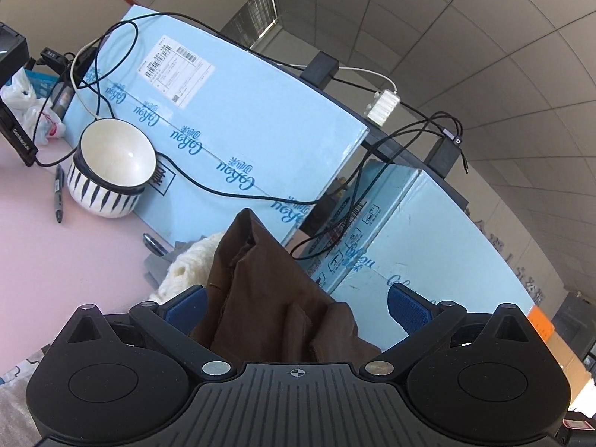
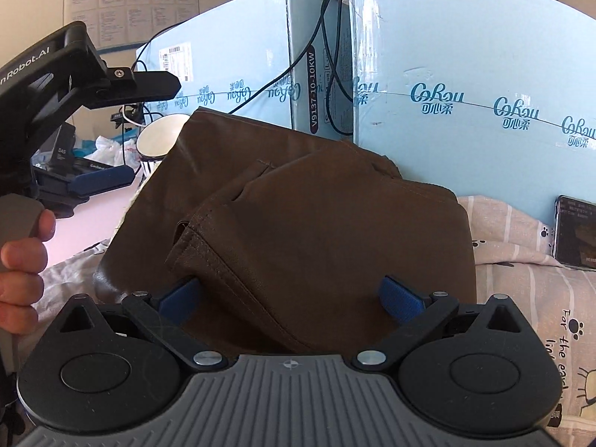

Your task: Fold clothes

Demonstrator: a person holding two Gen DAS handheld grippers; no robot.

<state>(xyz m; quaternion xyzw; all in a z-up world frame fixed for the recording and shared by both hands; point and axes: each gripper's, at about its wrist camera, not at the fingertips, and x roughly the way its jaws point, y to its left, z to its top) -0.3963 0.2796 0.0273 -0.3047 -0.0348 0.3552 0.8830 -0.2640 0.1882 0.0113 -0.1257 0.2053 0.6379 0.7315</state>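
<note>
the brown clothes (image 2: 298,216) lie in a soft heap on a bed sheet with little paw prints (image 2: 521,290), right in front of two big blue boxes (image 2: 465,85). one part is laid over another part, so some folding looks done. but the top flap sits crooked and its edges do not line up, so i think the job is about half way. the heap looks like it needs to be made flat and neat, and maybe folded once more.

the right gripper (image 2: 290,298) has its two blue pads (image 2: 400,300) spread wide apart. the brown cloth lies between them, but they are not pinching it. the left pad is just under the edge of the top flap.

the left gripper (image 1: 298,301) is spread wide too. it points up a bit, so it sees the ceiling. brown cloth bunches up between its pads (image 1: 408,311), and it is not squeezed. in the right view this gripper sits off to the left, beside the heap.

a white fluffy thing (image 1: 186,264) peeks out next to the brown cloth. it may be more clothes waiting for a turn, but i cannot tell. a striped bowl (image 1: 111,171) and a pen (image 1: 59,193) sit on the pink table (image 1: 56,253). a phone (image 2: 575,231) rests on the sheet.
</note>
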